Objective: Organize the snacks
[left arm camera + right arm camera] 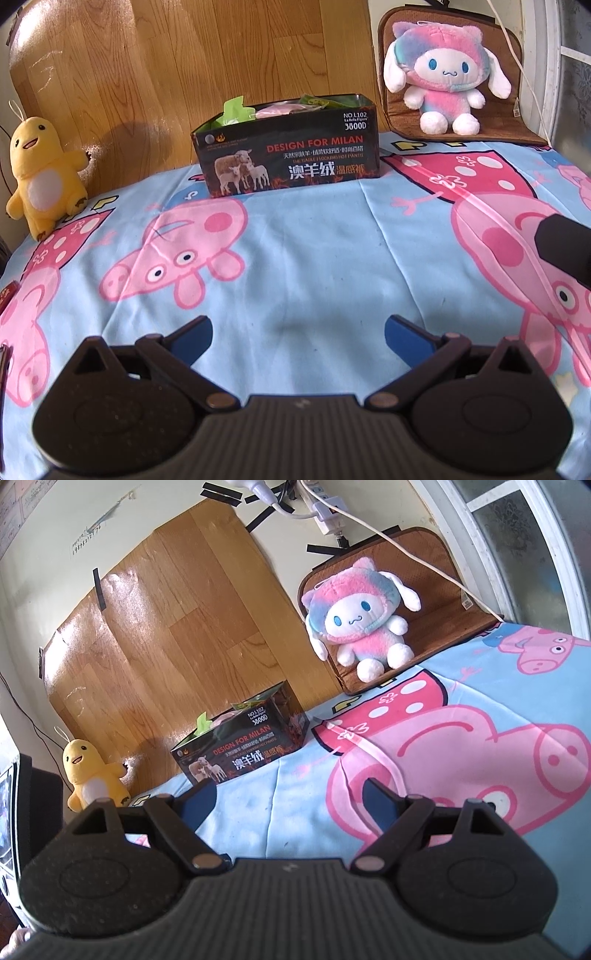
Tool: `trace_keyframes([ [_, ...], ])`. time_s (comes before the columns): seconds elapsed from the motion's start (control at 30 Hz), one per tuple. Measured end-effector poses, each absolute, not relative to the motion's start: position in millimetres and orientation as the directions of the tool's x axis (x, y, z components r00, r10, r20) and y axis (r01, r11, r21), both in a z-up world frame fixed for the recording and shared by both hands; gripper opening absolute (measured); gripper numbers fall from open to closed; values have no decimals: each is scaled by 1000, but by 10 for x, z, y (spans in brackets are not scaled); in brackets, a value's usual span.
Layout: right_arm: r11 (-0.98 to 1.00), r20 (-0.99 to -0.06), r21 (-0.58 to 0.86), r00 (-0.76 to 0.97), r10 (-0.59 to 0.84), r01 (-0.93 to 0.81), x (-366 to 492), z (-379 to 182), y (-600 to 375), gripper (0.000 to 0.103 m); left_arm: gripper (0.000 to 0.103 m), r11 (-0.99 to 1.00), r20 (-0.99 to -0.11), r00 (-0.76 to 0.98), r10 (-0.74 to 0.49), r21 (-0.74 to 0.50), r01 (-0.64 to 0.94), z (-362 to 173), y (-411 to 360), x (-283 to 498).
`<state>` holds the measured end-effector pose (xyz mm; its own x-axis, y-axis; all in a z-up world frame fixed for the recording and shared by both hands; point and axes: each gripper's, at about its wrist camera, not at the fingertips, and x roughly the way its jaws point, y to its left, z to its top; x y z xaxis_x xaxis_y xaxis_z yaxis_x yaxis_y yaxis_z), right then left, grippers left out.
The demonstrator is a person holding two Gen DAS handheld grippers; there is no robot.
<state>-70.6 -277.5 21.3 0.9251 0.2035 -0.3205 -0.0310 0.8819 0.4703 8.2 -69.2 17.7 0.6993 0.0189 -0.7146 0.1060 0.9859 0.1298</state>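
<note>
I hold both grippers over the bed [317, 266], and neither carries anything: the left gripper [298, 334] has its jaws spread wide over bare sheet, and the right gripper [289, 798] is spread the same way. The snacks [275, 109] sit in the box [288, 155], upper middle of the left view, with green and pink packets poking above its rim. In the right view the box [242, 746] lies left of centre, well ahead of my jaws. I judge the sorting mostly done, since I see no loose packet on the sheet between me and the box; a red thing at the far left edge of the left view is too cropped to name. A yellow toy [42, 170] stands at the left, and a pink toy [441, 74] leans on a brown cushion [513, 125] at the upper right. Both are clear of the box, so nothing blocks a straight reach.
</note>
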Motion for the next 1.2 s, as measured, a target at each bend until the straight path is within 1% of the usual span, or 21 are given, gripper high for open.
trace_keyframes([
  [1.2,880,-332,473,919,213,-33,-680,189,-2773,88,103,982,-713,699,61,167,84,146,-658,102],
])
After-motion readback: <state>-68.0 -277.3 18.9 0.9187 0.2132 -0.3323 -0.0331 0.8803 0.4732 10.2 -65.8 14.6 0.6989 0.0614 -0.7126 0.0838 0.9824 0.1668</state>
